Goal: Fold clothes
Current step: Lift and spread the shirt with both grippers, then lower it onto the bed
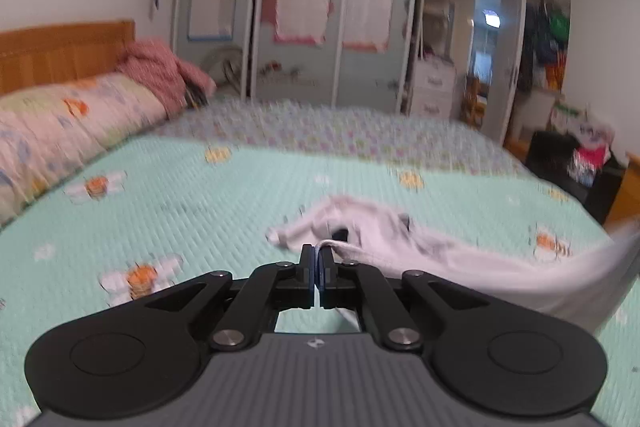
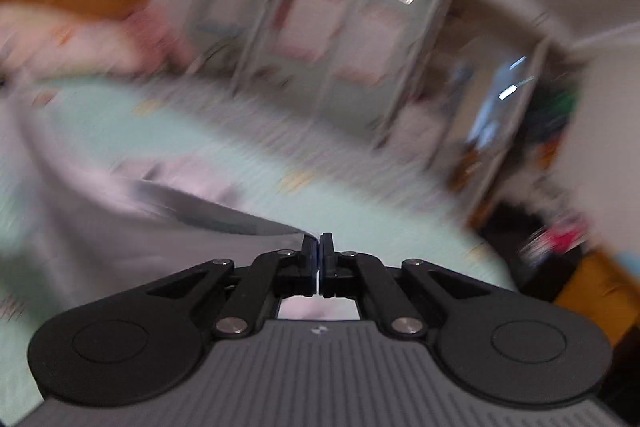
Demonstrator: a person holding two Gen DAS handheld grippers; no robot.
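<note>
Fingers of both grippers (image 1: 318, 257) (image 2: 319, 247) pinched on pale garment (image 1: 420, 251) over mint bedspread (image 1: 200, 203), pillow (image 1: 60, 123) beyond

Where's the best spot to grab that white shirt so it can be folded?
By its edges, about as now: the left gripper pinches a hem of the white shirt, the right gripper another edge. Coming from the near side with hands apart should stretch the limp cloth flat over the bed.

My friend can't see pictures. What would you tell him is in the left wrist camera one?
The left gripper has its jaws shut on an edge of a light grey garment, which trails off to the right over a mint green bedspread with bee patterns. Behind it are a pillow and mirrored wardrobe doors.
</note>
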